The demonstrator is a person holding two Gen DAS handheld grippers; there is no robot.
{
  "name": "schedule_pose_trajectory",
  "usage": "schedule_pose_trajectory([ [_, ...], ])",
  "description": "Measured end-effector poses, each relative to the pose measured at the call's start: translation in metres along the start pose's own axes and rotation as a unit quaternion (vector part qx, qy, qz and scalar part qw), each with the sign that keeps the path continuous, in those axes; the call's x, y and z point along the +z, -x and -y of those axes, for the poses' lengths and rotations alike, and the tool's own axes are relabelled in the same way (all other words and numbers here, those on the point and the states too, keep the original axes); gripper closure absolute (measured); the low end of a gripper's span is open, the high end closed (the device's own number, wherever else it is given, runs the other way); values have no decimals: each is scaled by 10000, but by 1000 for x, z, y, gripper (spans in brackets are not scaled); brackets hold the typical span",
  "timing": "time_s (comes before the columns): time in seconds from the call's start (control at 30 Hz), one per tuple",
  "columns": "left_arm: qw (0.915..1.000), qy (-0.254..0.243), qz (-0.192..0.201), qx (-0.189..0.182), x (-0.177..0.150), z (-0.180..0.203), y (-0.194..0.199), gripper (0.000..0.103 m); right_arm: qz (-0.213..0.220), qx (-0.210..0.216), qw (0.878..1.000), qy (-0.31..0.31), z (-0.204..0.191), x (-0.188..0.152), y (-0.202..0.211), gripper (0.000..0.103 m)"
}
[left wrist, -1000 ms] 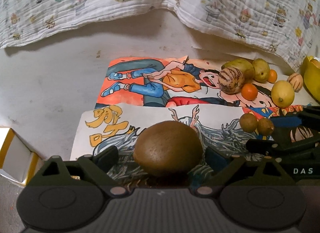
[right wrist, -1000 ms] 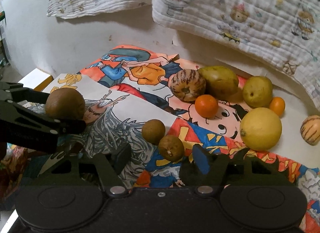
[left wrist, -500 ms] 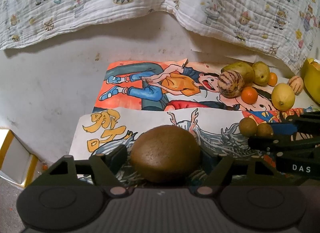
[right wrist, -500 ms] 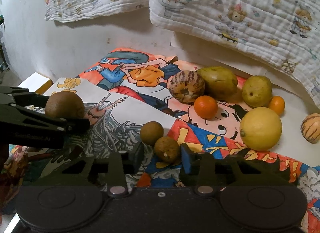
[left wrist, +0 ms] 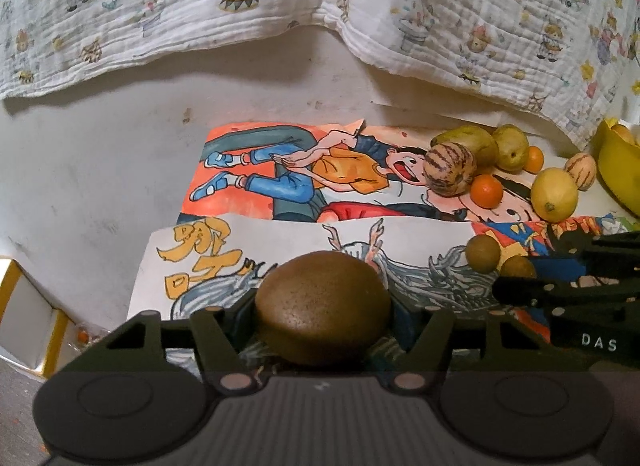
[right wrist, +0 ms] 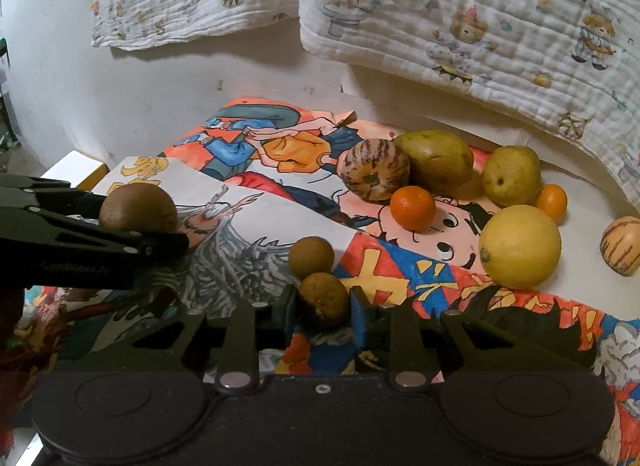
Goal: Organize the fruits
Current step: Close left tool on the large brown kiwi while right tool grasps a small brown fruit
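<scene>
My left gripper (left wrist: 322, 318) is shut on a brown kiwi (left wrist: 322, 306) and holds it above the cartoon posters; the same kiwi (right wrist: 138, 207) and left gripper (right wrist: 152, 238) show at the left of the right wrist view. My right gripper (right wrist: 323, 306) is shut on a small brown round fruit (right wrist: 323, 298) on the poster. A second small brown fruit (right wrist: 311, 257) lies just behind it. Beyond lie a striped melon (right wrist: 375, 173), an orange (right wrist: 413, 207), a lemon (right wrist: 519, 246), a green mango (right wrist: 438, 159) and a pear (right wrist: 511, 174).
Cartoon posters (left wrist: 280, 185) cover the white tabletop. A printed quilt (left wrist: 280, 5) hangs along the back wall. A yellow bowl (left wrist: 616, 169) stands at the far right. A white and yellow box (left wrist: 24, 330) sits off the table's left edge. Another small striped melon (right wrist: 622, 246) lies at the right.
My right gripper moved forward and closed its fingers around the nearer small brown fruit. My left gripper kept hold of the kiwi and shifted slightly.
</scene>
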State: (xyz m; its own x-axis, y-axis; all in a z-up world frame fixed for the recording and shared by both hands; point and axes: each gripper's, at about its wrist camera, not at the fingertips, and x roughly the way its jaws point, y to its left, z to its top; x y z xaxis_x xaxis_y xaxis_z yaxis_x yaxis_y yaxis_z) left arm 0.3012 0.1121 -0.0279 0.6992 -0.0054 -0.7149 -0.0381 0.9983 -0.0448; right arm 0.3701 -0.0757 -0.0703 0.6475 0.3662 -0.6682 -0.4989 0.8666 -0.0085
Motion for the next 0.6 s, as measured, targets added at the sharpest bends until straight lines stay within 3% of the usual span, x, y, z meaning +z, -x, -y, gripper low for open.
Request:
schedule_pose_trajectory([
  [0.6, 9994, 190, 137, -269, -24, 16, 55, 33, 309, 311, 9990, 101, -19, -23, 50, 74],
])
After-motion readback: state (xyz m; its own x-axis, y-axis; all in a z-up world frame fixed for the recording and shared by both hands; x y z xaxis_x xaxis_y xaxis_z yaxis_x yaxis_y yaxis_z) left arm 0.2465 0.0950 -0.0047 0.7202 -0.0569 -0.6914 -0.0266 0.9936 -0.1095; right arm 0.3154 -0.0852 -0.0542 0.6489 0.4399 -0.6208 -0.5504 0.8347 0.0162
